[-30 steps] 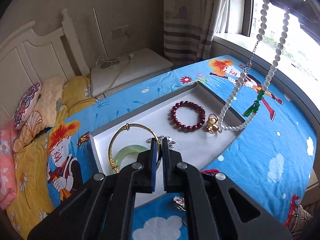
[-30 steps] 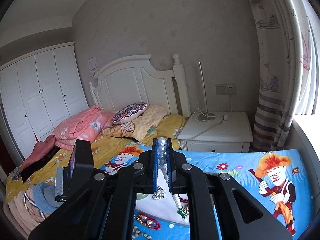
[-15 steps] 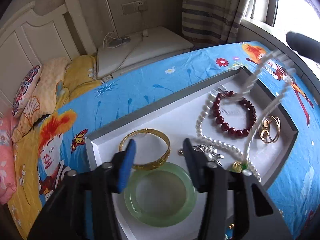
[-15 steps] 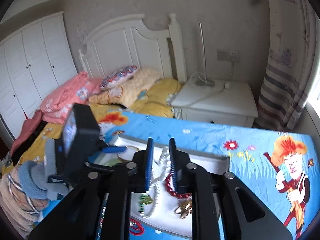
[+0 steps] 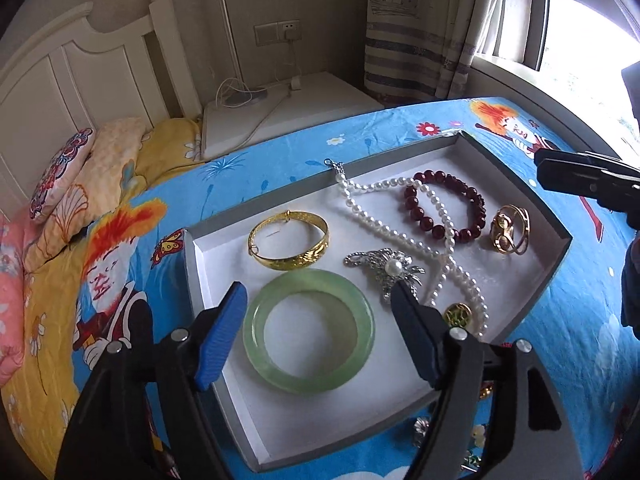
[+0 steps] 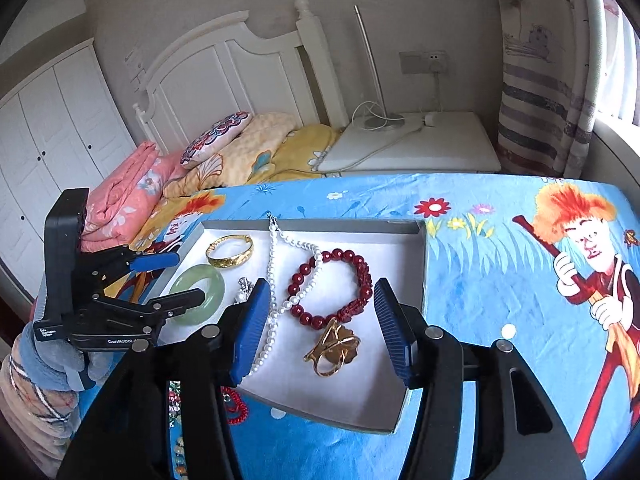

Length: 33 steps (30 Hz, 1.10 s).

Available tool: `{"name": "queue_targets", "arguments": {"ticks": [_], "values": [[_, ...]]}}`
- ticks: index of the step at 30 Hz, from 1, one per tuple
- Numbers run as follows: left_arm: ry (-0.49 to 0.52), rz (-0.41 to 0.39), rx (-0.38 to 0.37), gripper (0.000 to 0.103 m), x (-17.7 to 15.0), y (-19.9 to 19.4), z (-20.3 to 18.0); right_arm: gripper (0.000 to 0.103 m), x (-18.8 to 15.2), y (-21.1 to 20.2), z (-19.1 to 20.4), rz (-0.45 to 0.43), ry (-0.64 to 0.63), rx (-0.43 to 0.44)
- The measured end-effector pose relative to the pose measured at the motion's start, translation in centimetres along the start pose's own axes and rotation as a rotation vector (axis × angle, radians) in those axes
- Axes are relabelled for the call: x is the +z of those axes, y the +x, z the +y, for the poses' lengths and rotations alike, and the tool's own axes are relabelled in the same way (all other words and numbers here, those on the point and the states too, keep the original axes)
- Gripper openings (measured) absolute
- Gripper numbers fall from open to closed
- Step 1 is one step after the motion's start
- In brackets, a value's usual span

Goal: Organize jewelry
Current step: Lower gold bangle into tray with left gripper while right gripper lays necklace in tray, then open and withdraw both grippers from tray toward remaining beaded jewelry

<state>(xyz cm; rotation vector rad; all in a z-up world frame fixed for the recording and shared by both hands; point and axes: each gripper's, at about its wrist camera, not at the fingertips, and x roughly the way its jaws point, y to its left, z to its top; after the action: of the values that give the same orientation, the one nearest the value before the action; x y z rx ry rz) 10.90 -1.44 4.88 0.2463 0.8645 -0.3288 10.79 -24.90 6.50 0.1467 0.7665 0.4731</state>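
A bedroom, with a bed under a bright blue cartoon-print sheet [image 6: 480, 248]; on it sits a shallow grey tray with a white floor [image 5: 516, 184], and the jewelry lies inside.

The left gripper [image 5: 320, 336] hangs low over the near end of the tray, its jaws having just been opening and now standing wide, pressing on nothing. Directly between and just ahead of them lies the pale green jade bangle [image 5: 308, 330]; beyond it the engraved gold bangle [image 5: 288, 246], and to the right the silver brooch with a pearl centre [image 5: 386, 270].

The right gripper [image 6: 318, 330] has also just spread its jaws, to about half width, and holds nothing. The long white pearl necklace [image 6: 272, 280] lies loose in the tray beside its left finger, crossing over the dark red bead bracelet [image 6: 332, 288] ahead. The gold knot-shaped ornament [image 6: 334, 346] sits just in front of the jaws.

The necklace looks released, so the step in hand is likely backing away cleanly. Lift both grippers straight up, since a sideways sweep could snag the 2 pearl strands or drag the red bracelet. More small pieces lie on the sheet below the tray's near edge, probably next.
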Motion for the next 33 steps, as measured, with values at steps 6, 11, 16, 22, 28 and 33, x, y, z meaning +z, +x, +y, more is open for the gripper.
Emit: {"name": "queue_targets", "arguments": {"ticks": [6, 11, 16, 22, 28, 33], "values": [[-0.023, -0.015, 0.001, 0.074, -0.8, -0.9, -0.7, 0.053, -0.4, 1.5, 2.2, 0.029, -0.045, 0.056], [-0.069, -0.04, 0.033, 0.078, -2.5, -2.2, -0.8, 0.052, -1.1, 3.3, 5.5, 0.079, -0.155, 0.114], [-0.117, -0.069, 0.088, 0.079, -4.5, -3.9, -0.9, 0.052, -0.5, 6.4, 6.7, 0.15, -0.152, 0.138], [-0.131, -0.093, 0.11, 0.083, -7.0, -5.5, -0.8, 0.054, -0.1, 9.3, 6.1, 0.234, -0.115, 0.148], [-0.138, -0.098, 0.126, 0.083, -8.7, -6.3, -0.9, 0.056, -1.8, 8.7, 7.2, 0.344, -0.174, 0.235], [-0.135, -0.084, 0.127, 0.083, -9.2, -5.9, -1.0, 0.054, -2.5, 5.7, 6.2, 0.315, -0.167, 0.234]]}}
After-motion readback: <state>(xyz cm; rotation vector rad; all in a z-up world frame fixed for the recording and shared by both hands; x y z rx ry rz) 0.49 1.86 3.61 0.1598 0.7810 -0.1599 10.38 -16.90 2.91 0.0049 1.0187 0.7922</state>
